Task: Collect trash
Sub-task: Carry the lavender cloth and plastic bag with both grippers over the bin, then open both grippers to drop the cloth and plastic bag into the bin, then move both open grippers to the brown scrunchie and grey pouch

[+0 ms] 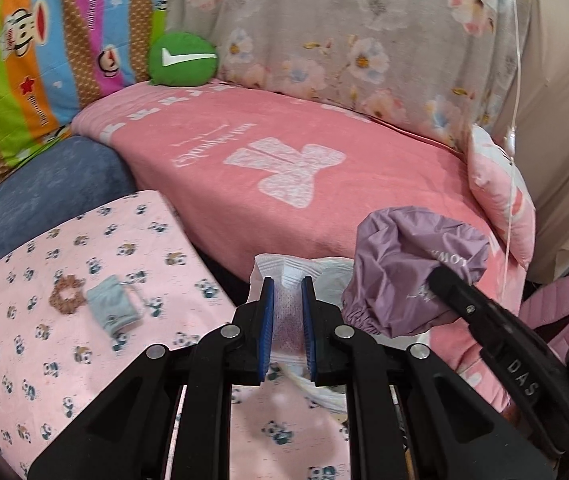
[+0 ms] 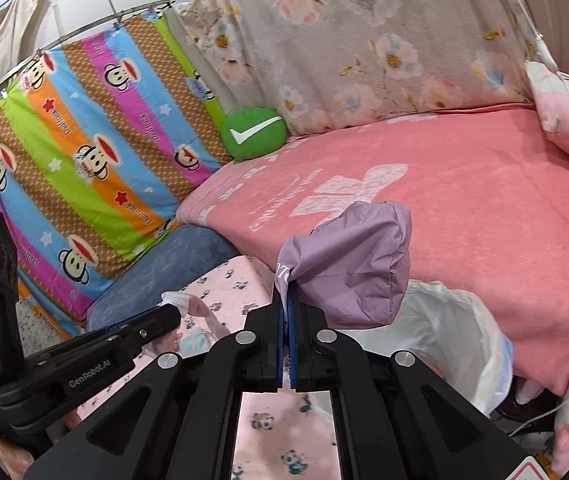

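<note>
Here, purple pouch point(image 2: 354, 268) pinched in right tool point(image 2: 286, 300), above white bag point(image 2: 456, 332).

Crumpled purple bag point(image 2: 358, 270) hanging above white-lined bin point(image 2: 464, 332).

"das" stands on the right gripper point(image 1: 522, 376) arm in the left wrist view; "genrobot.ai" on the left gripper point(image 2: 96, 372) body in the right wrist view. a white tick marks the green cushion point(image 2: 254, 132). the purple pouch point(image 2: 348, 268) shows what may be "07".

A hair tie point(image 1: 69, 294) lies just left of a folded cloth point(image 1: 113, 305).
</note>
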Demonstrator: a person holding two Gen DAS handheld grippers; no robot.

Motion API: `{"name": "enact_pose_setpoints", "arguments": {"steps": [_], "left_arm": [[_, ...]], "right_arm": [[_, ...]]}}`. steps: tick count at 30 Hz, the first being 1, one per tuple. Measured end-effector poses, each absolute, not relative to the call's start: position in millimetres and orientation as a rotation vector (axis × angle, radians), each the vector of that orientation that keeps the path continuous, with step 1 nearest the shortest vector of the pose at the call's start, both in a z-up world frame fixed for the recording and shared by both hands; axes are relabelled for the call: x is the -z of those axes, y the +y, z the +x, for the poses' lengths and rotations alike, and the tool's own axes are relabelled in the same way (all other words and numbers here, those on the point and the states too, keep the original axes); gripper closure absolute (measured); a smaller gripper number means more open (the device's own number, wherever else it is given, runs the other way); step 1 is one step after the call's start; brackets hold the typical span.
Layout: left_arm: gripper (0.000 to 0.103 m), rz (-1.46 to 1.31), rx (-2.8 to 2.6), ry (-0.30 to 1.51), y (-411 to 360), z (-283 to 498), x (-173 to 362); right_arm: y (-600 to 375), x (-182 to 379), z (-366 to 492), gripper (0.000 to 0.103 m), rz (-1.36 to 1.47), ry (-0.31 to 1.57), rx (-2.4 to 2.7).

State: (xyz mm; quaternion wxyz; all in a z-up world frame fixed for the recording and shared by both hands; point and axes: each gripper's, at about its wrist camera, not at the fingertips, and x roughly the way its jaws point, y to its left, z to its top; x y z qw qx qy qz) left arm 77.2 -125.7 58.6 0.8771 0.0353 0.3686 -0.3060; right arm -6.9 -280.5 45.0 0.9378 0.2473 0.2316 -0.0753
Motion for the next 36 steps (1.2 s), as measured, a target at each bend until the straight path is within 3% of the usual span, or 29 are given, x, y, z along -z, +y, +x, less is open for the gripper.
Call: {"name": "enact_pose_setpoints", "arguments": {"steps": [16, 17, 19, 21, 22, 36], "left_arm": [[0.085, 0.134, 0.731, 0.798, -186, 61, -44], [0.082, 0.127, 0.727, 0.800, -186, 61, -44], [0.055, 0.113, 0.713, 0.782, -184, 59, -46], [0.035, 0.108, 0.676, 0.741, -180, 57, -50], [0.030, 0.109, 0.656, 0.722, -177, 56, -52], [0.029, 0.079, 0.601, 0.727, -150, 63, -51]], "right_arm": [[-335, -12, -28, 0.100, 0.556, 0.510, 0.222], [-336, -11, -28, 0.100, 0.556, 0.511, 0.221], [-337, -10, -28, 0.099, 0.556, 0.515, 0.217], [-336, -11, -27, 0.093, 0.554, 0.513, 0.223], [-334, -11, -29, 0.092, 0.550, 0.508, 0.231], [-314, -15, -27, 0.075, 0.515, 0.508, 0.211]]}}
